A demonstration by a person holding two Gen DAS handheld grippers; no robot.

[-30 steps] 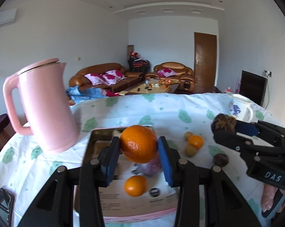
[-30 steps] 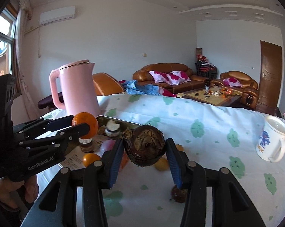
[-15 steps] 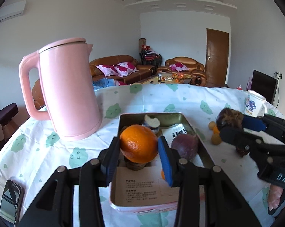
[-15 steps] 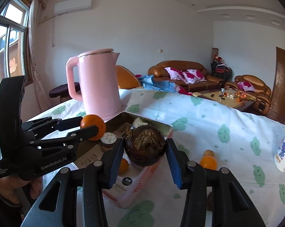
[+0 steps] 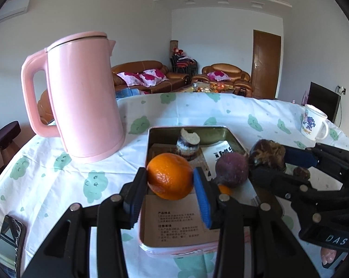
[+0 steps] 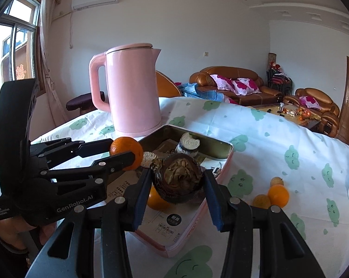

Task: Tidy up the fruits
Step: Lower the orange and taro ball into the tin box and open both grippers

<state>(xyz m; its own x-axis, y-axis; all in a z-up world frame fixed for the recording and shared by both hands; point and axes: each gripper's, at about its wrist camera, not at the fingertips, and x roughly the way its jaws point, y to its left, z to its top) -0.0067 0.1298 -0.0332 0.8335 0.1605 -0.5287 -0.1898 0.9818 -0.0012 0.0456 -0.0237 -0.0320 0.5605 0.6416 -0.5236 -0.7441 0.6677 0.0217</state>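
Left wrist view looks along the left gripper [image 5: 170,180], whose blue pads are closed only as far as the orange [image 5: 169,176] they clamp on both sides. That orange hangs over the near left part of the pink tin tray [image 5: 179,250], the landmark for all else. Inside the tray lie printed paper sheets, a dark purple round fruit [image 5: 231,170] toward its right side, a smaller orange [image 5: 224,189] partly hidden just in front of that fruit, and a small capped jar [image 5: 187,144] near the tray's far wall. The right gripper [image 5: 265,156] reaches in from the tray's right side, pinching a dark brown, shrivelled fruit [image 5: 267,154] above the tray's right rim.

From the right wrist view, the same right gripper [image 6: 177,183] has its jaws part closed, both pads pressed against the brown fruit [image 6: 177,179], which hangs over the tray's [image 6: 225,159] near half. The left gripper [image 6: 125,154] comes in from the tray's left with its orange [image 6: 125,149] over the left rim. Right of the tray, on the cloud-print tablecloth [image 6: 267,139], sit three small loose fruits: one orange [image 6: 278,195] and two yellowish ones [image 6: 262,201]. A pink kettle [image 6: 133,90] stands behind the tray's far left corner, and a white mug [image 5: 313,125] stands well to the tray's far right. A phone [image 5: 10,241] lies well left of the tray.
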